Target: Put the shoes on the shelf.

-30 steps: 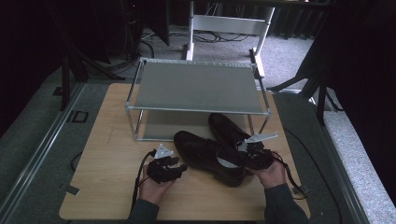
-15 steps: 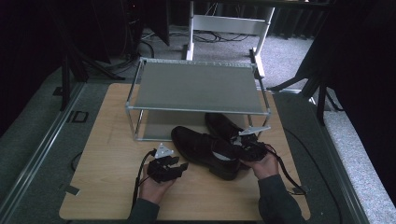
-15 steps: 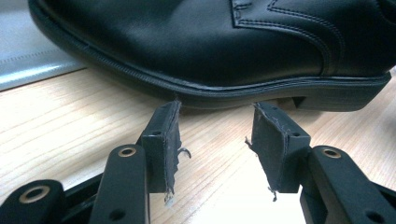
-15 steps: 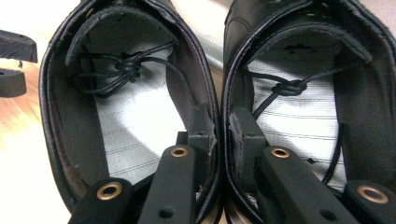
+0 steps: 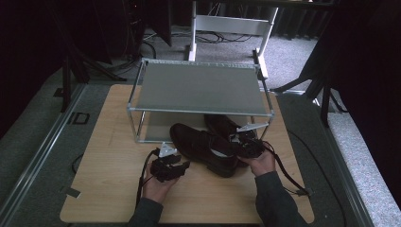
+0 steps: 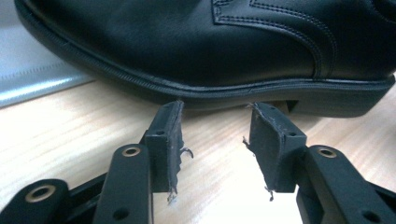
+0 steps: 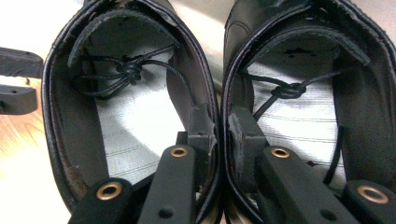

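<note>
Two black leather dress shoes lie side by side on a wooden table, in front of a metal shoe rack. Nearest, the left gripper has been closing, its jaws apart and empty beside one sole. Farther, the right gripper pinches both shoes' touching inner walls together.

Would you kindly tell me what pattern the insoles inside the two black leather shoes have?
The pale grey insoles carry fine stripes running across, clearest in the right gripper view.
</note>
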`<state>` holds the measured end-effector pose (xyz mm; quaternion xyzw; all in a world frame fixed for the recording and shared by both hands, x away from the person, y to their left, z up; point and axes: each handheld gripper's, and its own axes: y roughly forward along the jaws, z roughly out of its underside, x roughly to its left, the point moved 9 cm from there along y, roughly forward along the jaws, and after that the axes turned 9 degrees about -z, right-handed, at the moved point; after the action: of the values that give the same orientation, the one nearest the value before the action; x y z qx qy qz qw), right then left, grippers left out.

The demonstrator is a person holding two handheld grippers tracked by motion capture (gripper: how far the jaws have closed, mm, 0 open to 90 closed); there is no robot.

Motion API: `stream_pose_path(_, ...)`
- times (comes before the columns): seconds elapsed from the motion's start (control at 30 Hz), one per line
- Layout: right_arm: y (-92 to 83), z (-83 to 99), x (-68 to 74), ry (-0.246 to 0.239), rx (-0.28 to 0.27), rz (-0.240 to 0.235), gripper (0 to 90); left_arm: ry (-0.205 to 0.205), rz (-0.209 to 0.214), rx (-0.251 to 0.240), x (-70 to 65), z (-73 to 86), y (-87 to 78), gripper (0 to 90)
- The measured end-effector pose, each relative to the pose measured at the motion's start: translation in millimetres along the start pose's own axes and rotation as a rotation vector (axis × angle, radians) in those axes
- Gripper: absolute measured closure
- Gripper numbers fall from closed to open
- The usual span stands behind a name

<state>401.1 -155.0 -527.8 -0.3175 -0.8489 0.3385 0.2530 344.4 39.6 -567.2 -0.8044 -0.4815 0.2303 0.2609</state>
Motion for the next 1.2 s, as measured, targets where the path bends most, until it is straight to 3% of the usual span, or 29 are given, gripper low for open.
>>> stream_pose_path(0.1,2.8,-3.9,0.3,-0.002,-0.005,0.008,80.4,0.001,-0.035,0.004,-0.2,-5.8,7.4,67.1)
stream_pose_path(0.27,6.1,-9.3,1.3,-0.001,-0.013,0.024,80.4,-0.03,-0.055,0.012,-1.8,-11.6,18.4,88.6)
stream_pose_path(0.4,8.0,-12.6,0.6,0.021,-0.032,0.017,80.4,-0.027,-0.069,0.012,-8.0,-15.2,22.9,89.9)
stream_pose_path(0.57,8.2,-16.1,0.9,0.024,-0.043,0.033,80.4,0.011,-0.092,0.01,-20.5,-16.4,22.6,90.0)
stream_pose_path(0.7,8.8,-18.9,2.4,0.034,-0.057,0.033,80.4,0.024,-0.088,0.016,-25.5,-19.9,26.7,90.0)
stream_pose_path(1.0,18.4,-20.1,6.4,0.018,-0.05,0.054,80.5,0.016,-0.123,0.034,-18.3,-24.8,40.7,90.0)
stream_pose_path(1.2,26.6,-21.5,9.7,0.012,-0.066,0.079,80.3,0.041,-0.158,0.045,-8.4,-31.5,54.0,90.0)
